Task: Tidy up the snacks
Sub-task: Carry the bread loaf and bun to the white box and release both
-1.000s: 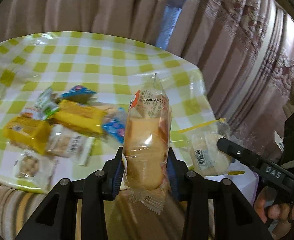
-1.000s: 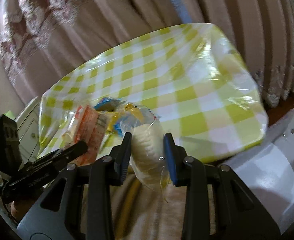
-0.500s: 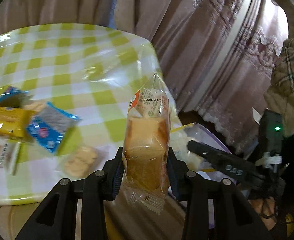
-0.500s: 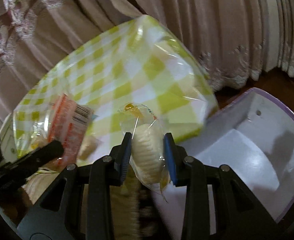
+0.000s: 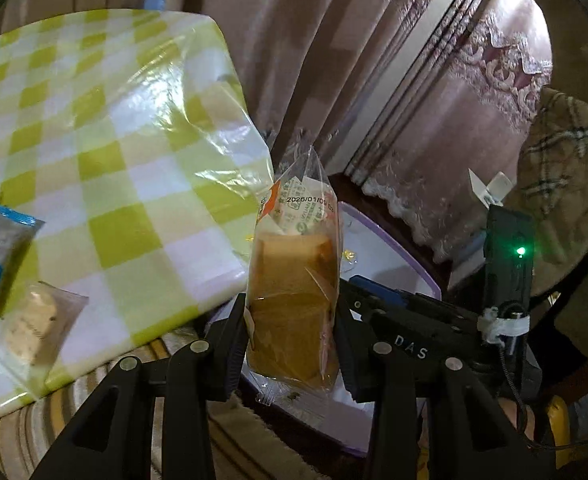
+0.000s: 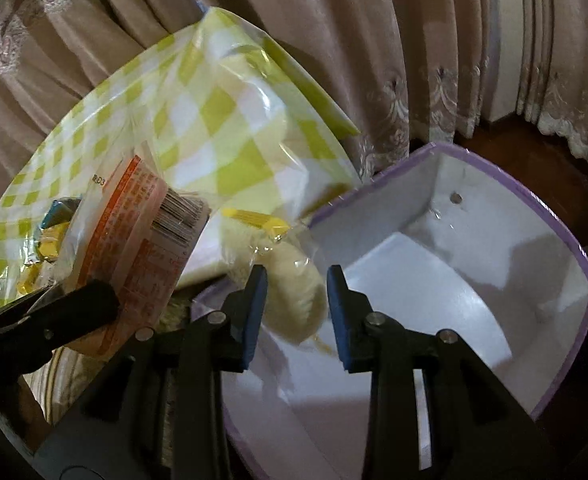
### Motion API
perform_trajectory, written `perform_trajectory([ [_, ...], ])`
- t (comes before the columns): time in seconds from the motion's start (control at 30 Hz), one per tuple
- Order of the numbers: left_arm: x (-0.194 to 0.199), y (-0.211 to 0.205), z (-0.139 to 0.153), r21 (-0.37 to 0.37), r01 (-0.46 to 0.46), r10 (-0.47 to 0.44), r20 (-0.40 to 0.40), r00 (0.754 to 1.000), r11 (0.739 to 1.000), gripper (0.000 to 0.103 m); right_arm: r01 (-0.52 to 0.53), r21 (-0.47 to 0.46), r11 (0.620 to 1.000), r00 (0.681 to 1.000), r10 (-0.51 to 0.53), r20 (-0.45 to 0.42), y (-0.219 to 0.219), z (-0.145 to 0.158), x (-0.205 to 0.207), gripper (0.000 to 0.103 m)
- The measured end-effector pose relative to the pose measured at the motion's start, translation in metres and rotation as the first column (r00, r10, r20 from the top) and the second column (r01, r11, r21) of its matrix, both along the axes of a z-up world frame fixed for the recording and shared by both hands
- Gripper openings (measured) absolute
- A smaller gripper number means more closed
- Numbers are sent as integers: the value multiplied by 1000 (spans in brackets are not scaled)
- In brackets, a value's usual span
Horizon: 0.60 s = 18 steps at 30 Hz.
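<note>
The right gripper (image 6: 295, 300) has opened its jaws over the purple-rimmed white box (image 6: 473, 280); the pale wrapped cake (image 6: 294, 300) now sits loose between them, dropping in. At nine o'clock, the left gripper (image 5: 292, 330) still clamps the wrapped sponge cake (image 5: 294, 300), next for the box.

right gripper (image 6: 295, 304) opened | pale roll packet (image 6: 294, 300) loose | over purple-rimmed box (image 6: 493, 240)

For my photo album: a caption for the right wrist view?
Open right tongs release a pale bun packet over the white box.
</note>
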<state>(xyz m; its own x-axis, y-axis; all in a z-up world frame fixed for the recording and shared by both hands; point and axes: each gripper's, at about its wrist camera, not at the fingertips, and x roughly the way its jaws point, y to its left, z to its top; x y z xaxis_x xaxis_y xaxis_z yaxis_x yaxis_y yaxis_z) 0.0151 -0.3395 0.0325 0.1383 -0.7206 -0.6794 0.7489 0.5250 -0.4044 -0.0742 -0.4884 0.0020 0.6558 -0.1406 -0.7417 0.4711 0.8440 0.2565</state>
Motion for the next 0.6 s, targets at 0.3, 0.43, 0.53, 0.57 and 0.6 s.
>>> perform_trajectory([
  [0.3,2,-9,-8,34,20,-19,-23,1000,999,42,35,2,999,994,-34,-100,-9,-23,-3,36],
  [0.43,8,-11,-15,33,23,-22,-56,998,999,54,-11,17,1000,992,13,-129,-2,-31,-7,53],
  [0.53,10,-3,-11,12,-5,6,-56,998,1000,62,-53,15,998,985,55,-163,6,-38,-8,58],
  [0.57,11,5,-8,8,-31,31,-40,999,999,62,-66,23,998,983,69,-170,8,-40,-8,58],
  [0.6,11,11,-7,4,-50,50,-28,998,999,62,-81,40,996,980,87,-177,9,-43,-7,58],
])
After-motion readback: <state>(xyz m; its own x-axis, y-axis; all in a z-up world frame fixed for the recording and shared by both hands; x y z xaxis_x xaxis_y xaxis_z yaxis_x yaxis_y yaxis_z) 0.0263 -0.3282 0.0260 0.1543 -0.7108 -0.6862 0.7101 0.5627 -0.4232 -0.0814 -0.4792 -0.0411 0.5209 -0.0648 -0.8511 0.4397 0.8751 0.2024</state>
